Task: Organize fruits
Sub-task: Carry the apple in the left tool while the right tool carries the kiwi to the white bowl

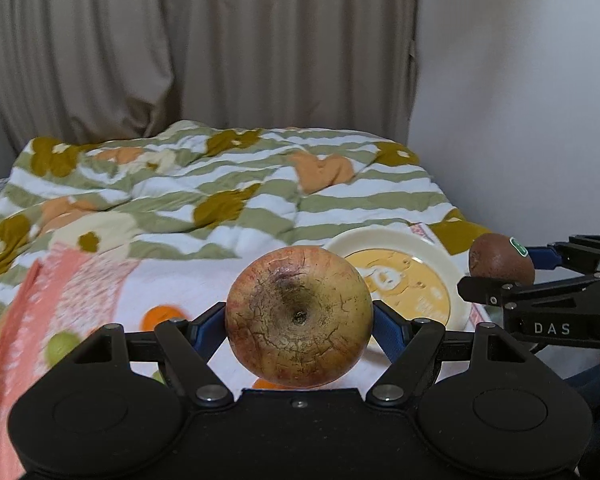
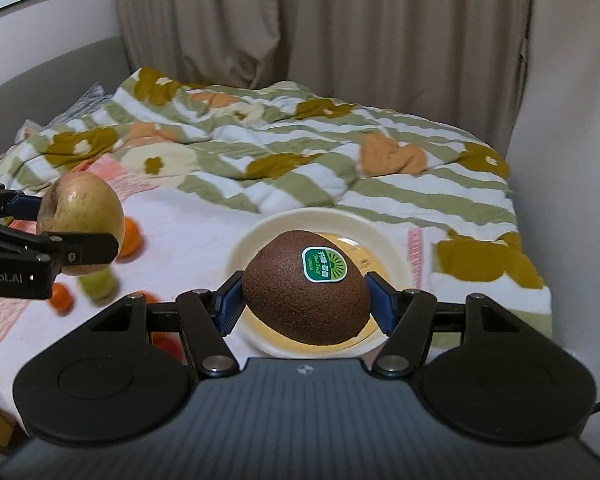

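Apple [image 1: 299,316] sits squeezed between the blue pads of the left gripper [image 1: 299,326], up above the cloth, beside the plate [image 1: 340,245]. Next view: the right gripper [image 2: 306,304] squeezes a brown kiwi [image 2: 306,288] over that plate [image 2: 244,240].

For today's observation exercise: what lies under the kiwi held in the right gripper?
Under the kiwi, held by the right gripper, sits a cream plate with a yellow centre. The kiwi hides most of that centre.

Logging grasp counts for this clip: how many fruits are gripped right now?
2. An apple in the left hand-held gripper; a stickered kiwi in the right hand-held gripper. Orange and green shapes on the cloth are too blurred to count.
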A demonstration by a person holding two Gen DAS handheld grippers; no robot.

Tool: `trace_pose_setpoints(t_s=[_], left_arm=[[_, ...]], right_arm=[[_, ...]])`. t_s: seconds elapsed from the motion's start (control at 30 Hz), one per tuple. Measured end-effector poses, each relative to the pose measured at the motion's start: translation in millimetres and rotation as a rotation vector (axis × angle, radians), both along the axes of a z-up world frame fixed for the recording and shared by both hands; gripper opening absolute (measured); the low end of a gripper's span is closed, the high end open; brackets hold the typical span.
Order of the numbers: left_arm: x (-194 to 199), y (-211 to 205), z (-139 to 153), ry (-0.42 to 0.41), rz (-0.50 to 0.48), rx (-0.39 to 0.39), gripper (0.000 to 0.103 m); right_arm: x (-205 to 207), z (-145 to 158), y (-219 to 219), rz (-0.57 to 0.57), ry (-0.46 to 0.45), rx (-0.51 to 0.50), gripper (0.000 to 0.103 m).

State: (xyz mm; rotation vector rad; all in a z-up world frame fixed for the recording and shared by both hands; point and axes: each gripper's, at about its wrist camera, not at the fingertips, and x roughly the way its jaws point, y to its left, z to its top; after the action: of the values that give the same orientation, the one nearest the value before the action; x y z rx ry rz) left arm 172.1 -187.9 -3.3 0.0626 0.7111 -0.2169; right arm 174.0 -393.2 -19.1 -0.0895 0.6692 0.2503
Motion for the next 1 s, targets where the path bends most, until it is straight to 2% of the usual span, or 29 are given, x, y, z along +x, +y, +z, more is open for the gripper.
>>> trace_pose_setpoints(t_s=[0.27,0.53,1.0], left_arm=[[71.1,-42.9,-32.0,0.045,-0.096,0.034,0.079],[118.7,-73.3,-65.0,0.08,-0.192,0.092,0.079],[151.0,-116.5,-106.7,0.076,-0.339,0.216,0.079]], right_arm=[[56.9,-16.5,-32.4,-0.074,0.031,0.023,0.079],[93.6,-39.4,-48.2,-0.134,0.067,0.038,0.079],[114.6,-58.8,-76.1,-0.239,0.107,0.045,0.079]])
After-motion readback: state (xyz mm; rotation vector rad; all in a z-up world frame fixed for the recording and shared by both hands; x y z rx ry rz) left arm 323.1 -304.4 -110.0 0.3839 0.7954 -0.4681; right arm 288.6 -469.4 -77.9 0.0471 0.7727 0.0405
